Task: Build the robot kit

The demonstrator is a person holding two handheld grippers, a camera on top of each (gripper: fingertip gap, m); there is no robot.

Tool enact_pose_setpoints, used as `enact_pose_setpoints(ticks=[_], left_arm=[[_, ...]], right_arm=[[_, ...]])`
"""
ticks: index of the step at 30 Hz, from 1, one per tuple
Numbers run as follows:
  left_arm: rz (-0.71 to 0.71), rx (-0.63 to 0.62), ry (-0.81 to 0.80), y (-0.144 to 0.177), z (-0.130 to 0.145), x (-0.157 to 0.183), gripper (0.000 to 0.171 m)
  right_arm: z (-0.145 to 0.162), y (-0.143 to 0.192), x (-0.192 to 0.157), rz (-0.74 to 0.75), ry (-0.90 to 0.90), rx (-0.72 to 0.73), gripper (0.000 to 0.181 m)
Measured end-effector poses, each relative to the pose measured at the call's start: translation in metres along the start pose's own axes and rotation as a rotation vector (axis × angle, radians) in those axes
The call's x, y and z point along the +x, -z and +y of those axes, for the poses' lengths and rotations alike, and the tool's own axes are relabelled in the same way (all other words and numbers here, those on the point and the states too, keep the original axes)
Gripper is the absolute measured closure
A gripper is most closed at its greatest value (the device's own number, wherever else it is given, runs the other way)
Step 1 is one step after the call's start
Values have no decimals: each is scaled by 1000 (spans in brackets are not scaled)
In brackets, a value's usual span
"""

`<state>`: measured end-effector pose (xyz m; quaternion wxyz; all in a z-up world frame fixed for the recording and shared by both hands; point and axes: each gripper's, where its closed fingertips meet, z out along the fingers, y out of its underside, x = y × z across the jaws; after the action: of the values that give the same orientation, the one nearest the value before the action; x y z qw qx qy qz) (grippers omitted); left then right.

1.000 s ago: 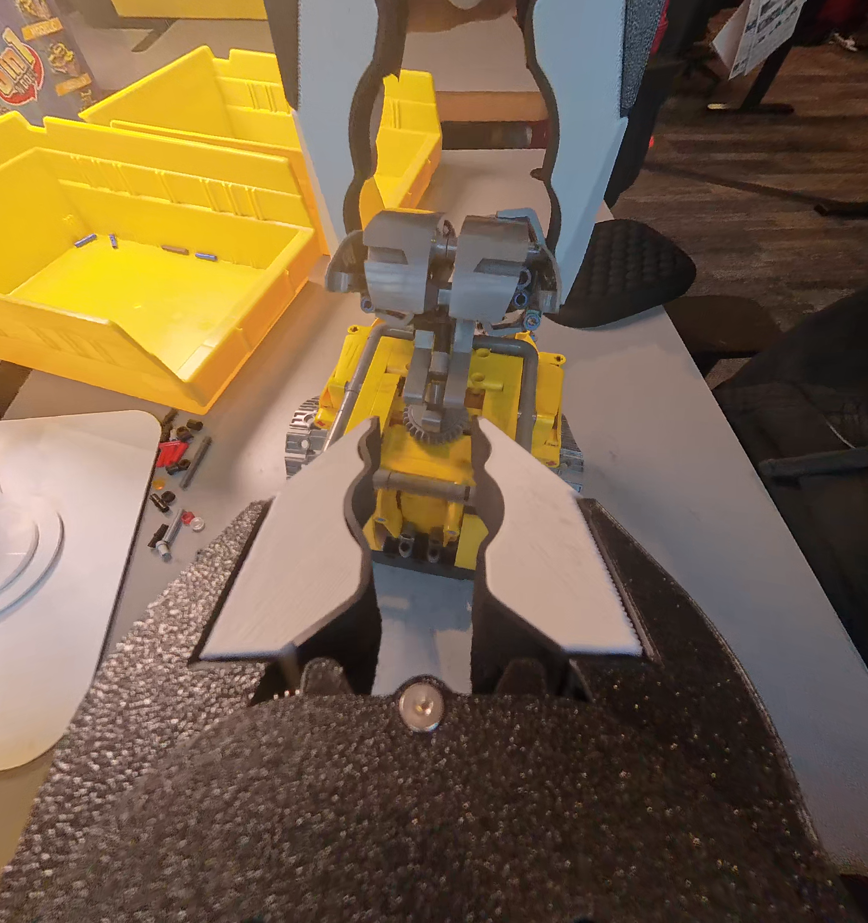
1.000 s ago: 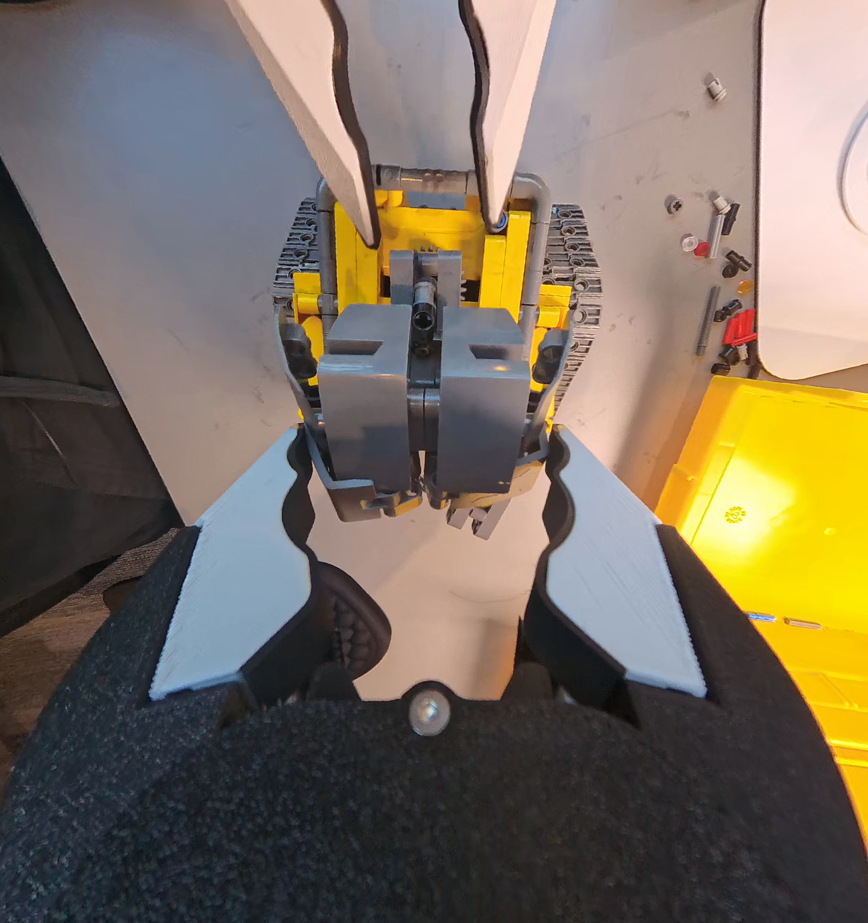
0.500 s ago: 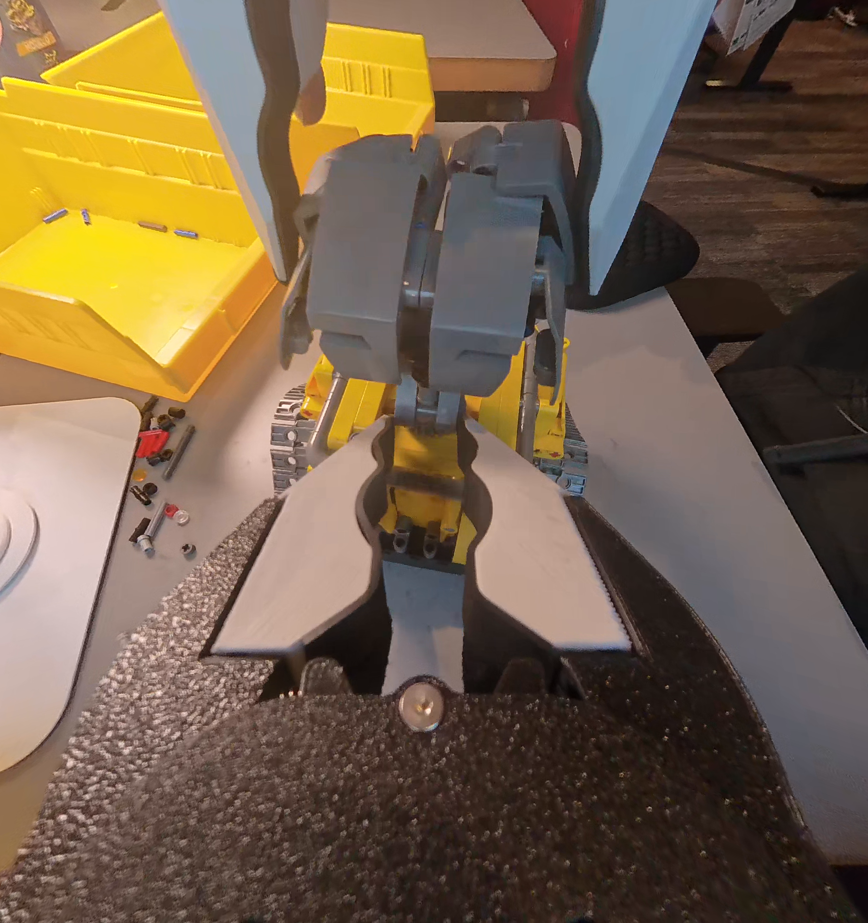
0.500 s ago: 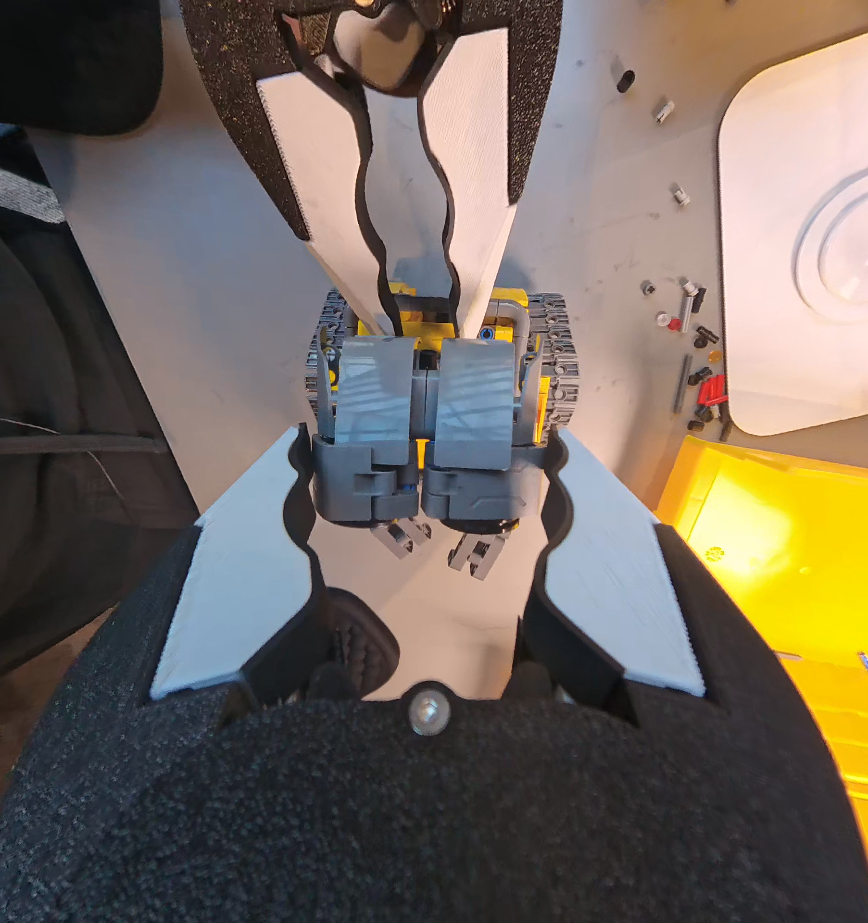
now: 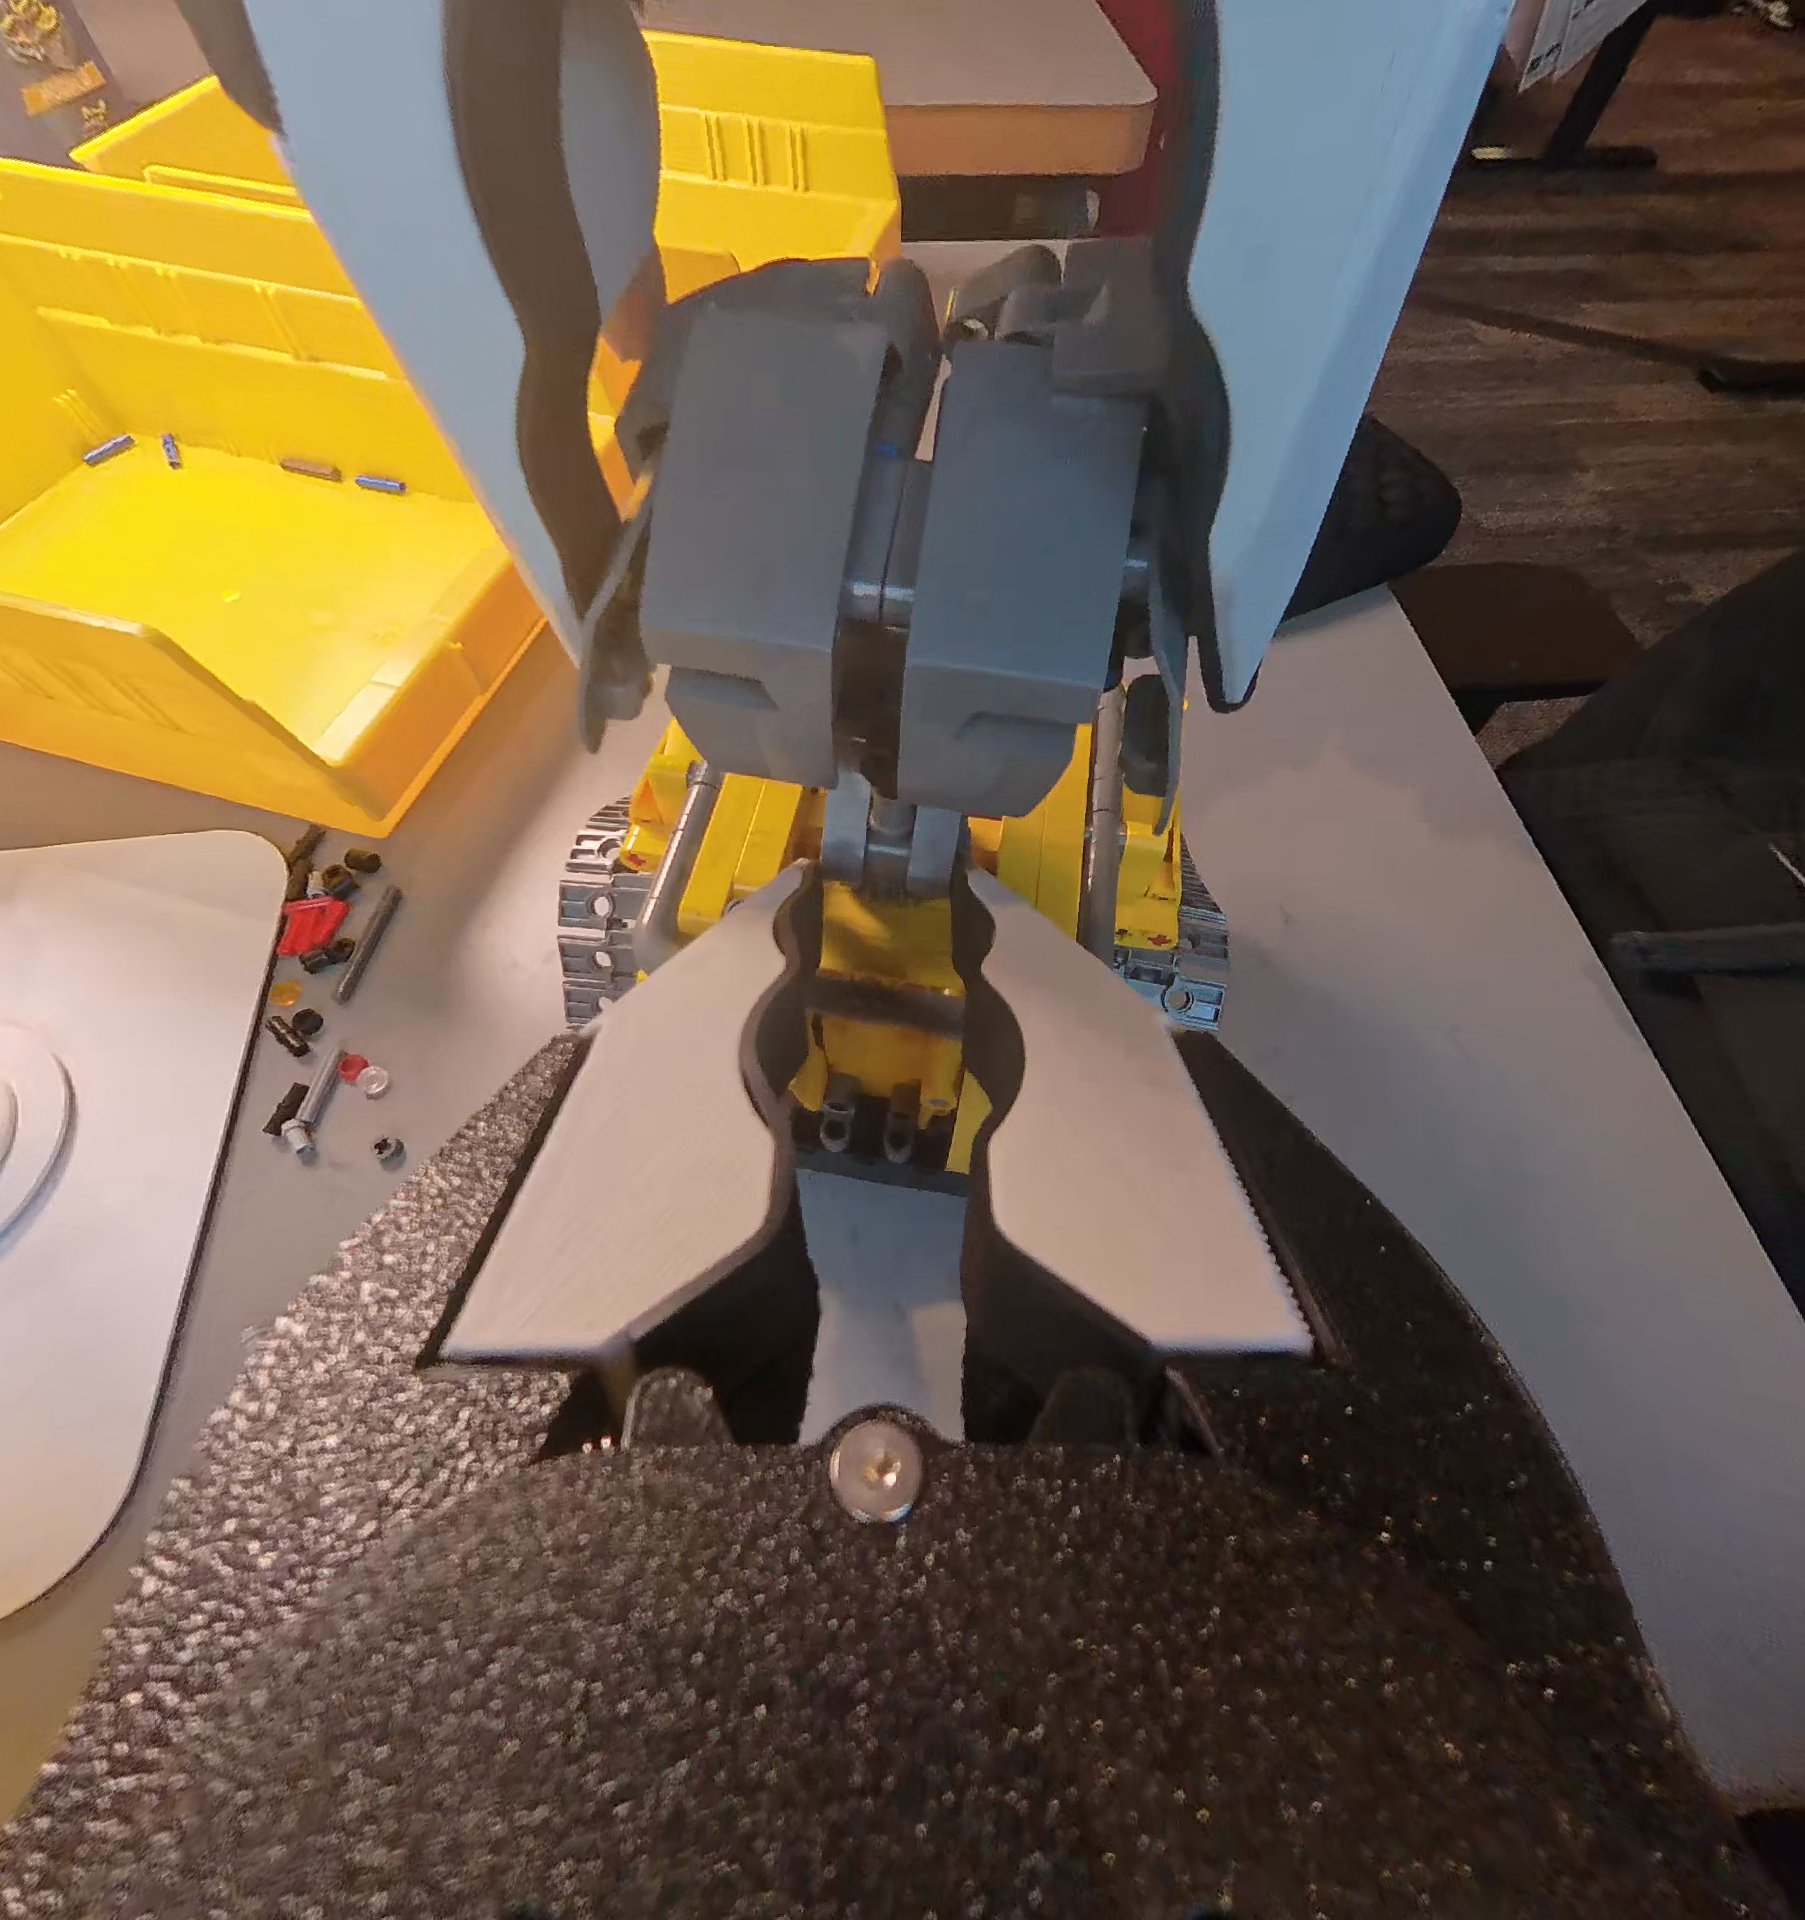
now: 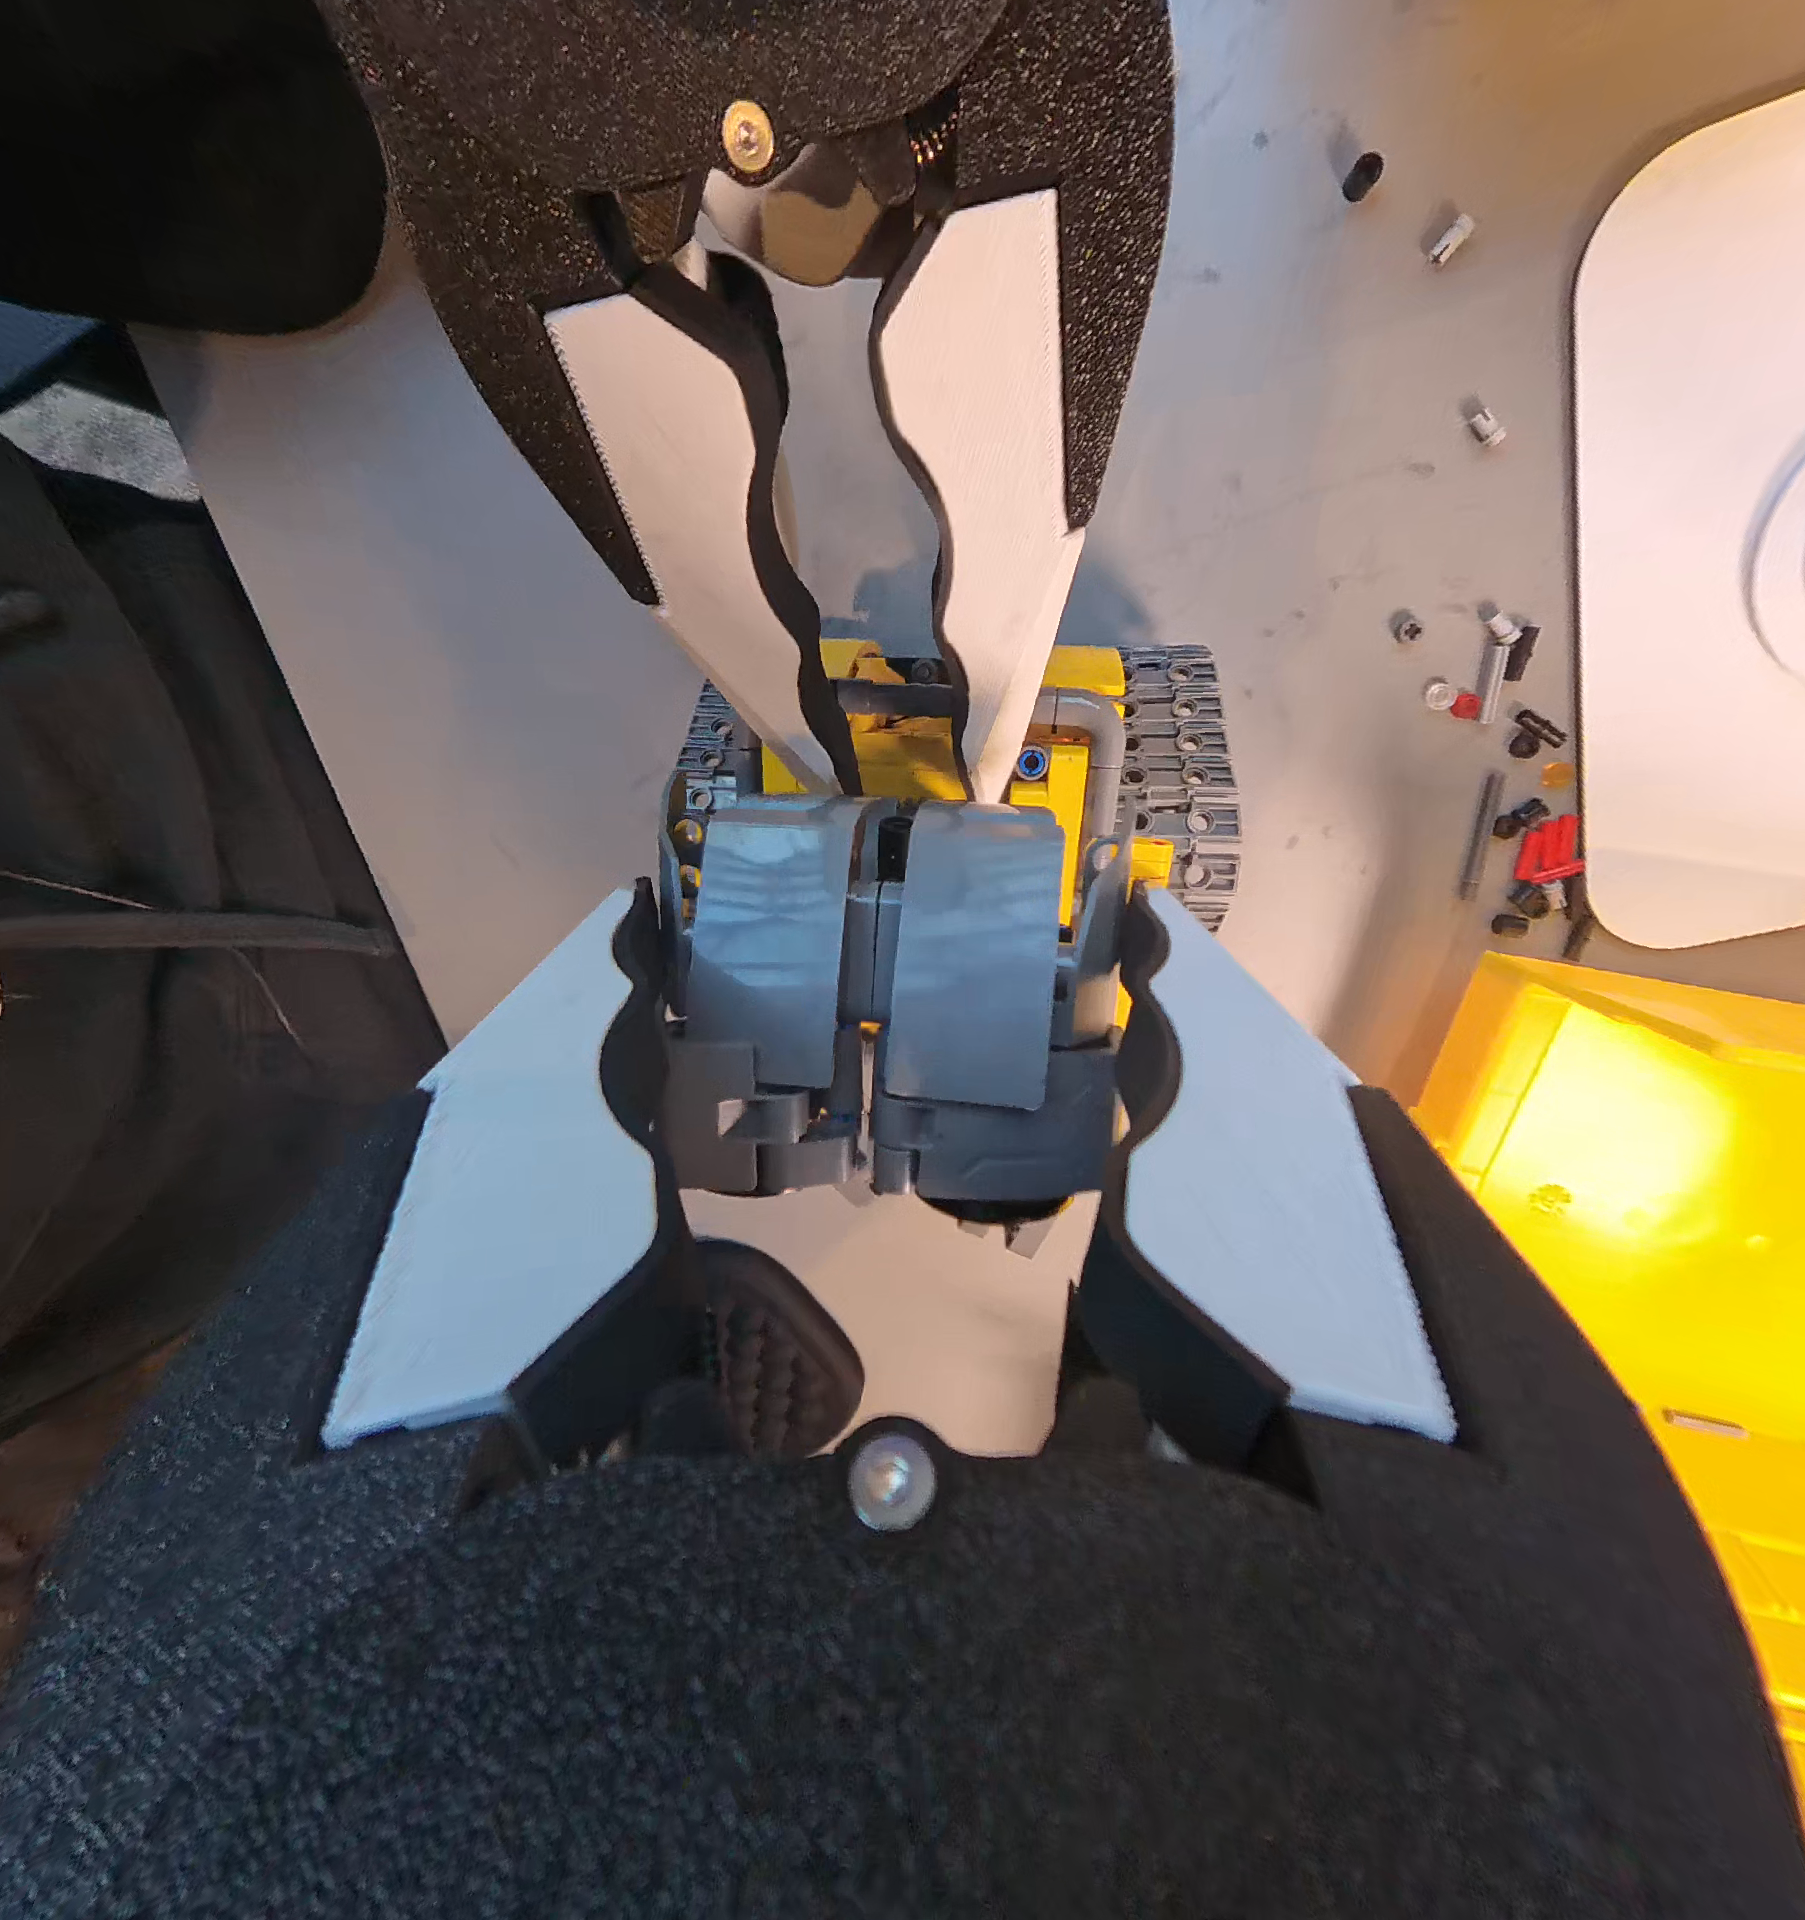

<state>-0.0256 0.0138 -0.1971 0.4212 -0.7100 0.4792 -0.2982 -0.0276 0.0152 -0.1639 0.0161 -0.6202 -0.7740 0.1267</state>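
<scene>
Two hand-held grippers clamp a brick robot on a grey table beside yellow bins.

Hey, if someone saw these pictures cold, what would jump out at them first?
First the yellow and grey brick-built tracked model mid-table, its big grey double-block head clamped between the right gripper fingers. The left gripper pinches the model's yellow body from the opposite side. Next, bright yellow bins beside it, with small loose parts scattered on the grey table.

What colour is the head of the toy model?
Grey head; the right wrist view shows it best.
</scene>
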Motion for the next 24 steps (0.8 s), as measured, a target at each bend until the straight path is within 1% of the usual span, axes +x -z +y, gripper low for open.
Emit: enact_pose_setpoints(ticks=[2, 5, 6, 8, 10, 11, 14, 16, 17, 18, 19, 20, 21, 24], left_arm=[[2, -2, 7, 0, 0, 0, 148], [7, -1, 18, 0, 0, 0, 148], [10, 1, 23, 0, 0, 0, 148], [19, 8, 35, -1, 0, 0, 148], [26, 13, 45, -1, 0, 1, 148], [27, 14, 50, -1, 0, 1, 148], [50, 28, 67, 0, 0, 2, 148], [106, 54, 47, 13, 1, 7, 146], [142, 93, 52, 25, -2, 9, 136], [140, 134, 67, 37, -4, 5, 131], [115, 150, 78, 47, -2, -1, 128], [97, 140, 79, 52, 4, -5, 117], [90, 121, 75, 52, 11, -7, 103], [117, 49, 86, 32, 28, -5, 77]], right_arm=[[2, 6, 0, 18, 16, 25, 91], [15, 21, 6, 103, 61, 38, 80], [20, 23, 4, 112, 76, 33, 77], [27, 20, 3, 132, 87, 26, 78], [22, 13, 1, 130, 95, 44, 87], [21, 12, 2, 127, 98, 32, 87], [26, 11, 4, 106, 119, -52, 89], [26, 10, 3, 93, 131, -100, 89], [26, 9, 3, 90, 139, -120, 89], [25, 9, 4, 89, 150, -132, 89], [24, 10, 4, 86, 156, -145, 89], [23, 10, 4, 86, 165, -158, 89], [23, 10, 4, 84, 174, -170, 89], [16, 10, 4, 79, 183, -173, 89]])
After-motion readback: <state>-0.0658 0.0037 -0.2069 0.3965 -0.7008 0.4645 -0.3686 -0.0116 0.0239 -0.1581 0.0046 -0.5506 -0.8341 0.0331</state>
